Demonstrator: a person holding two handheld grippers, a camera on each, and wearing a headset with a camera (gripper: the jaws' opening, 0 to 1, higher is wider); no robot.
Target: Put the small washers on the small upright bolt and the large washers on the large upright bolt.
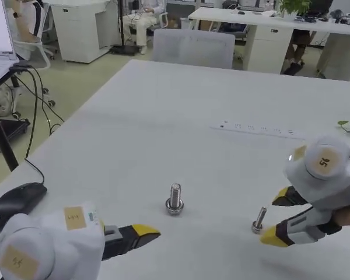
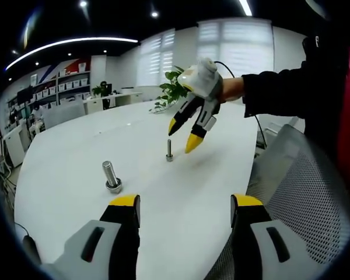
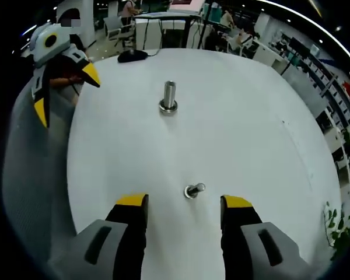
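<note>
The large upright bolt [image 1: 174, 198] stands head-down near the middle of the white table [image 1: 163, 116], and the small upright bolt [image 1: 259, 220] stands well apart to its right. The right gripper [image 1: 273, 218] hovers just beside the small bolt, jaws apart and holding nothing. The left gripper [image 2: 186, 201] sits near the table's front edge, jaws also spread and empty. A black mouse [image 1: 14, 201] lies at the far left.

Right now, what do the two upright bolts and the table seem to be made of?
Large bolt and small bolt: likely steel, bare silvery metal with bright glints. Table: matte white top, perhaps laminate; the look leaves it open.
</note>
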